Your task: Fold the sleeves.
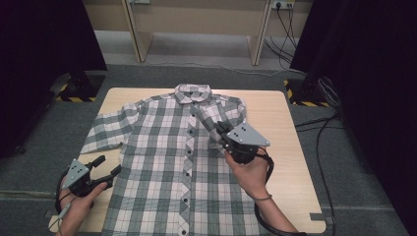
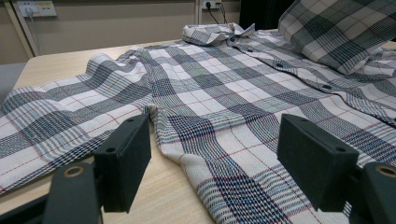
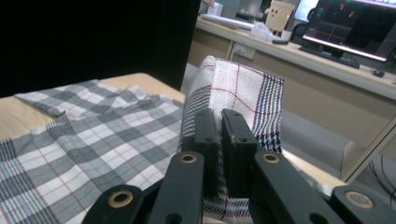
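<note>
Left gripper (image 1: 101,172) parked at table (image 1: 287,123) edge beside shirt hem, jaws wide, nothing between; likely waiting its turn. Plaid shirt (image 1: 162,162) flat, face up, buttoned, collar far side, left sleeve spread out. Right gripper (image 1: 222,132) clamped narrow on right sleeve (image 3: 238,88), lifted over shirt front; probably folding sleeve inward across the body.

Each hand-held gripper, left (image 1: 109,165) and right (image 1: 220,129), is matt black with two flat rectangular jaws, brass-ringed pivots on the linkage and small screw holes in the jaw blocks. A grey three-cornered plate dotted with dark holes tops each, and a black cable trails off. The forearms are bare
</note>
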